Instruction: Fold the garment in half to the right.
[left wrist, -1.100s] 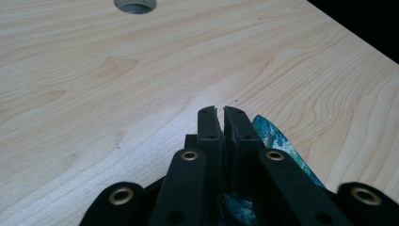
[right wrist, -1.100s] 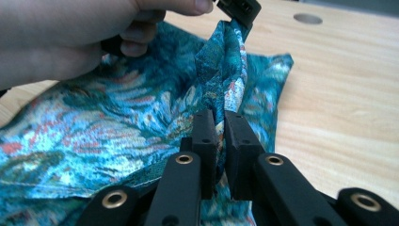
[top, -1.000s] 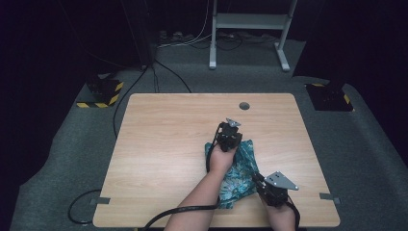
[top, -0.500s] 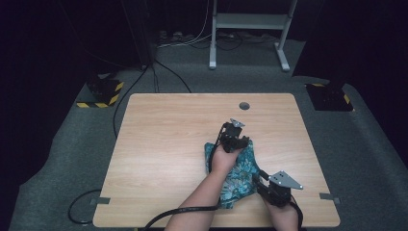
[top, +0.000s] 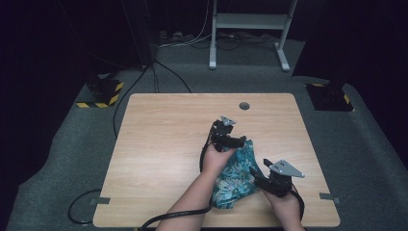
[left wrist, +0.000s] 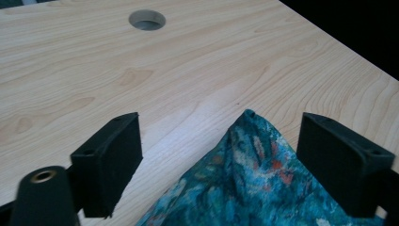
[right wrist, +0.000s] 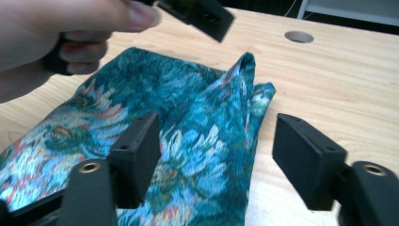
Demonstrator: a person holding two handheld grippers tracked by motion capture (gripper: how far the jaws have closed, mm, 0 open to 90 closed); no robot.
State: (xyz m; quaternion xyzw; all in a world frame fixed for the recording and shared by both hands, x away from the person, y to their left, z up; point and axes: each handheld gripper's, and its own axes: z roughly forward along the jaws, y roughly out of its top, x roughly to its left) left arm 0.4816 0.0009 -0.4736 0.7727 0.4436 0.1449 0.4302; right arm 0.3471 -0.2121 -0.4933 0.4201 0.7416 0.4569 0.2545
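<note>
A teal floral cloth [top: 235,175] lies crumpled and folded on the wooden table [top: 163,139], toward its front right. My left gripper [top: 239,141] hovers at the cloth's far corner. In the left gripper view its jaws [left wrist: 221,127] stand open, having just been opening, with the cloth's pointed corner [left wrist: 254,165] loose between them. My right gripper [top: 256,172] is at the cloth's near right edge. Its jaws [right wrist: 219,125] have also just been opening and stand open over a raised fold of the cloth [right wrist: 197,117], not pressing it. The left hand [right wrist: 70,28] shows beyond.
A round hole [top: 244,105] sits near the table's far edge, beyond the cloth. A cable [top: 183,214] trails off the front edge by the left forearm. A metal stand [top: 250,29] and striped floor blocks [top: 101,91] lie past the table.
Both grippers' jaws have opened and let go of the cloth. Both hands have lifted slightly, and the cloth now rests loose on the table.
</note>
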